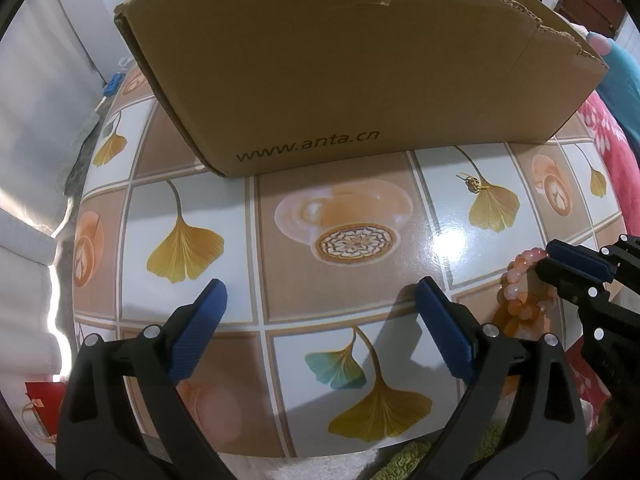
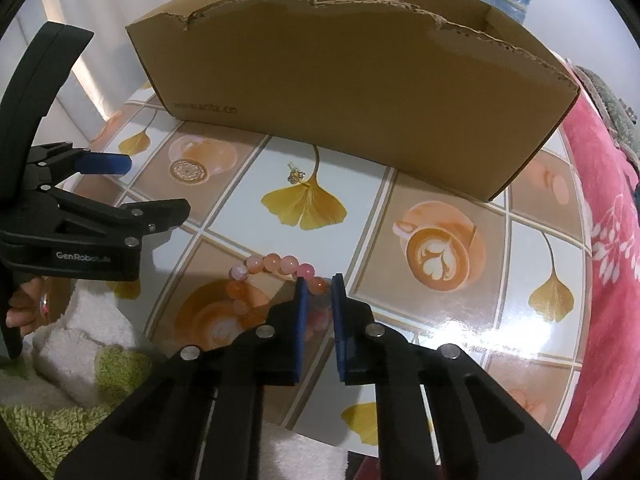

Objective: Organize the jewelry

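Note:
A bracelet (image 2: 276, 262) of pink and orange beads lies near the front edge of the tiled table (image 2: 440, 312). My right gripper (image 2: 320, 282) is shut on it, one bead pinched between the blue pads. In the left wrist view the bracelet (image 1: 516, 292) and right gripper (image 1: 576, 264) appear at the right edge. My left gripper (image 1: 320, 286) hangs open above bare tabletop, nothing between its fingers. A small gold ornament (image 2: 296, 176) rests on a ginkgo leaf print, apart from both grippers.
An open cardboard box (image 2: 340, 100) with a torn rim stands at the back of the table. A pink blanket (image 2: 608, 240) lies to the right. A white and green towel (image 2: 80, 340) lies below the front edge. A hand (image 2: 24, 300) holds the left gripper (image 2: 154, 186).

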`<control>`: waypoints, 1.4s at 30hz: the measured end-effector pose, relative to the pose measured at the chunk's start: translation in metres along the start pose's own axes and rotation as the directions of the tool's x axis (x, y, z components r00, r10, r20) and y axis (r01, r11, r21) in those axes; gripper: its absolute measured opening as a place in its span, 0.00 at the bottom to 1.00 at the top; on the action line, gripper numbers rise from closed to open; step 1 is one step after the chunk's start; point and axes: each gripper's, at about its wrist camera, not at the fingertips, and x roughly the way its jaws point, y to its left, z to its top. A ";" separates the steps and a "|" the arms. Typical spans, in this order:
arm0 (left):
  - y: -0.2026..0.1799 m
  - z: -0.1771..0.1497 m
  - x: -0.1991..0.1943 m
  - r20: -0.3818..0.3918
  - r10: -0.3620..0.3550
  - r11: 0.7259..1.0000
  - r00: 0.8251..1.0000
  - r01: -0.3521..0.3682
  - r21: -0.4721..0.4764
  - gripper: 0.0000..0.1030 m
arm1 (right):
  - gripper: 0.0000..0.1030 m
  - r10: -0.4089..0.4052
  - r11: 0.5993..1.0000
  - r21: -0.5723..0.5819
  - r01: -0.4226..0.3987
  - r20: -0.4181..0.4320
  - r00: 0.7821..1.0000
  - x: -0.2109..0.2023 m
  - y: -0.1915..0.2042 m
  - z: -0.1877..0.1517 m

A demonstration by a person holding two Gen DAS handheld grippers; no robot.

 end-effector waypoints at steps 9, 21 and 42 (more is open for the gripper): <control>0.000 0.000 0.000 0.000 0.000 1.000 1.000 0.000 0.001 0.91 | 0.09 -0.039 0.999 0.025 0.039 0.005 0.999 -0.004 -0.018 0.000; 0.003 0.000 0.000 0.021 0.007 1.000 1.000 -0.007 0.012 0.92 | 0.09 -0.107 0.988 0.110 0.106 0.006 0.994 -0.007 -0.058 -0.006; -0.044 0.030 -0.021 0.243 -0.333 0.934 0.911 0.282 0.222 0.57 | 0.10 -0.068 0.985 0.159 0.063 0.030 0.997 -0.008 -0.068 -0.010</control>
